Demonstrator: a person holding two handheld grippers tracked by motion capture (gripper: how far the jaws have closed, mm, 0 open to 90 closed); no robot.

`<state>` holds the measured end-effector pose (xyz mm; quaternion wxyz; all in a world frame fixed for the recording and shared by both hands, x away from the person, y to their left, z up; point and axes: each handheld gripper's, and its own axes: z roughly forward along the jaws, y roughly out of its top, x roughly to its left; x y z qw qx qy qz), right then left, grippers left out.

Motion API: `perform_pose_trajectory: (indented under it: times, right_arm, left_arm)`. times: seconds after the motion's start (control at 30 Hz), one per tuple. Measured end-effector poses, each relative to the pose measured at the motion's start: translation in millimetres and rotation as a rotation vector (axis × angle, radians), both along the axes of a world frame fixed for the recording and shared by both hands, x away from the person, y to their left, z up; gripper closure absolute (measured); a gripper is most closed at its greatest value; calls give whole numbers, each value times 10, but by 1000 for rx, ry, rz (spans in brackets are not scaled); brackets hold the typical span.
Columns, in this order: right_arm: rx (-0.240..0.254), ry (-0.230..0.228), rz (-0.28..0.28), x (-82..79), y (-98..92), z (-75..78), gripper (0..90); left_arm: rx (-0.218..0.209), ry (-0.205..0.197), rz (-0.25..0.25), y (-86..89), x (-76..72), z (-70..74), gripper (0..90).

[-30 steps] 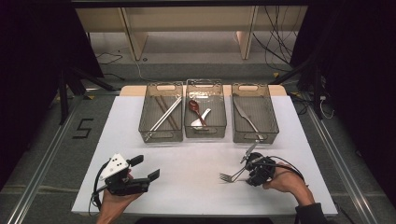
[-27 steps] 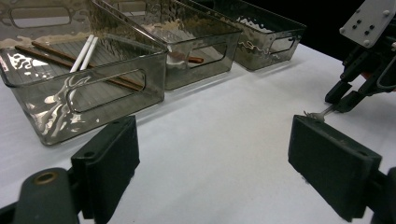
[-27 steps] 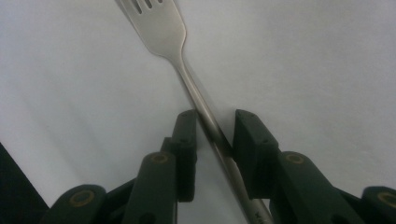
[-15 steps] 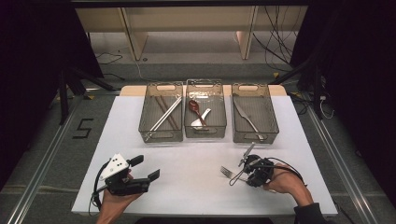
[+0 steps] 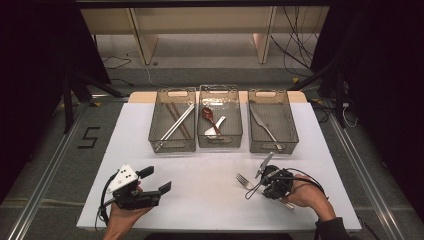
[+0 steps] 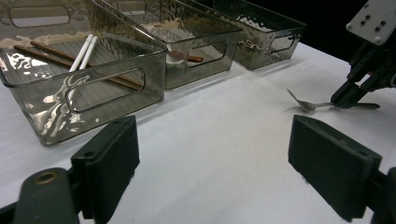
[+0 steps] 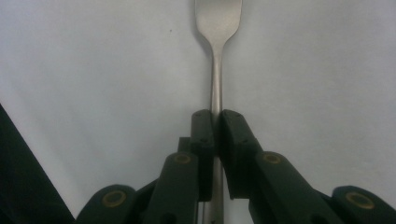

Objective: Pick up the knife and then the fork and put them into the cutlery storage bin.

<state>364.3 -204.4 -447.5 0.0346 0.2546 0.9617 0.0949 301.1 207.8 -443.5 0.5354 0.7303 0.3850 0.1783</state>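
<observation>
Item: fork, plain metal, lying flat on the white counter in front of the three bins, tines toward the middle of the counter.
Handling (judged): light and rigid, will not bend under a pinch; the polished handle is smooth and likely to twist or slide if held too near one end.
Where to hold: across the narrow handle, close to its middle, so the tined head does not tip down on lifting.
Right tongs: jaws have just been closing and now pinch the fork's handle from both sides, below the neck.
Left tongs: jaws wide apart, nothing between them, resting low over the bare counter (well apart from the fork).
Bins: left bin with chopsticks, middle bin with spoons, right bin with a knife.
Right gripper view: shows the pads meeting the handle squarely, which the high view is too small to settle.
Left gripper view: shows the fork side-on, its curved head just off the counter.
High view: gives the fork's place relative to the bins.
</observation>
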Motion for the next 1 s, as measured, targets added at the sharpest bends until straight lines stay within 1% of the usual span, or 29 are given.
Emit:
perform_pose_trajectory:
  times: [0.1, 0.27, 0.57, 0.73, 1.0]
  right_arm:
    - [24, -25, -1, 7, -23, 50, 843]
    - [59, -57, -37, 15, -57, 117, 843]
    - [128, -107, -101, 62, -157, 188, 842]
    - [155, -138, -117, 71, -214, 249, 843]
    - [196, -181, -160, 93, -293, 345, 843]
  left_arm:
    - [-1, -2, -1, 1, 0, 0, 159]
    - [-4, -2, 1, 2, -1, 0, 159]
    - [-2, -2, 0, -2, -1, -1, 159]
    - [-1, -2, 0, -1, -1, -2, 159]
    - [-2, -1, -1, -4, 1, -5, 159]
